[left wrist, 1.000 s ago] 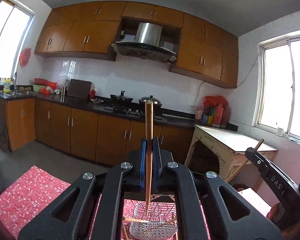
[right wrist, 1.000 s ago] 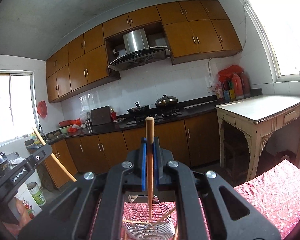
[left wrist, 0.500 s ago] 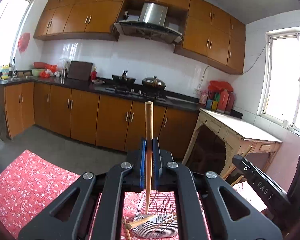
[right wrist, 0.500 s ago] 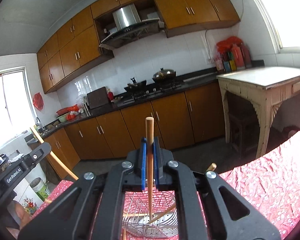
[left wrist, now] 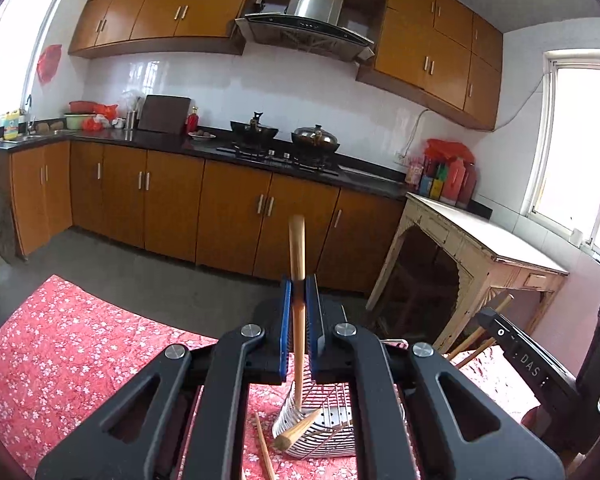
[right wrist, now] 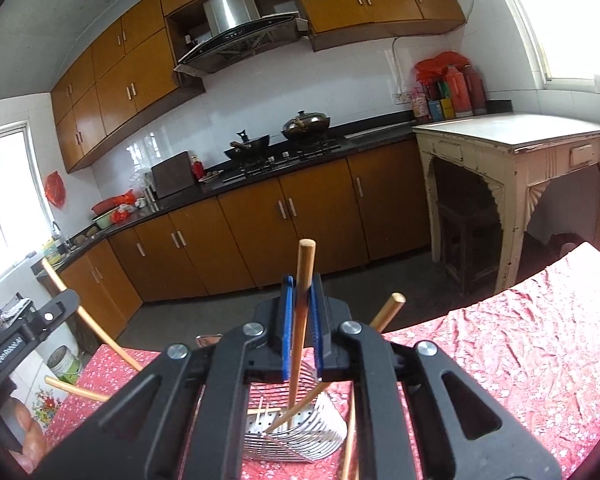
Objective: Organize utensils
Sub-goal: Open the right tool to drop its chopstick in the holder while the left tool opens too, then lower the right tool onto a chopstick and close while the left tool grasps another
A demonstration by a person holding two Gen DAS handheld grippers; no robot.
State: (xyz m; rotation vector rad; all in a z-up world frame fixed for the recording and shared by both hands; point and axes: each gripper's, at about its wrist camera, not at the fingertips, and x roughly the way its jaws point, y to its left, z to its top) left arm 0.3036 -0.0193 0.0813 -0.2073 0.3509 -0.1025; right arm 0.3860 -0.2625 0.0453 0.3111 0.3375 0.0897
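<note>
Left claw (left wrist: 296,336) is clamped on 1 chopstick (left wrist: 297,280) above the wire holder (left wrist: 320,428). Right claw (right wrist: 300,332) has just been easing apart, its stick (right wrist: 302,300) loose between the pads. Risk: the loose stick could tip off the rim onto the bench (right wrist: 540,360), or knock the holder over.

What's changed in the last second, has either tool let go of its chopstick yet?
Both tools came down toward the wire basket, tipping forward. The right tool has just been opening: its chopstick now leans loose between the pads, its tip in the basket. The left tool stays shut on its chopstick, whose tip has sunk into the basket too. The basket has not moved on the red cloth.
</note>
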